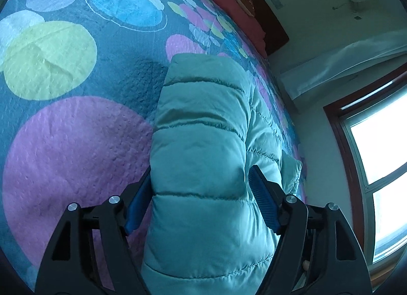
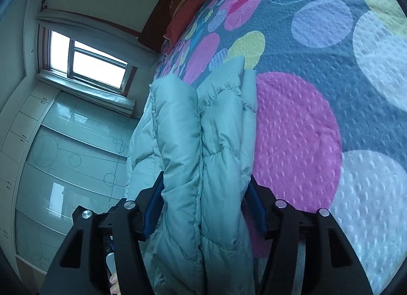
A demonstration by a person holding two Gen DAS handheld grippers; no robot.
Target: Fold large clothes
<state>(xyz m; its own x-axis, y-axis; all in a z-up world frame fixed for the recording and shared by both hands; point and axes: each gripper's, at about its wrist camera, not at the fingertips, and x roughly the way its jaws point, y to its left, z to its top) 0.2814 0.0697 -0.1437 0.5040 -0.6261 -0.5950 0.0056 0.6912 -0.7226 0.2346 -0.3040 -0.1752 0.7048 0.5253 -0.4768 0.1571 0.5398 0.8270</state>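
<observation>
Your left hand-held gripper [image 1: 201, 193] pinches the puffy blue coat [image 1: 203, 129] between its blue pads. Your right hand-held gripper [image 2: 203, 200] squeezes a thick bunch of the same coat [image 2: 203, 142]. The coat lies on the bed [image 1: 76, 142] with the spotted cover, near its edge.
</observation>
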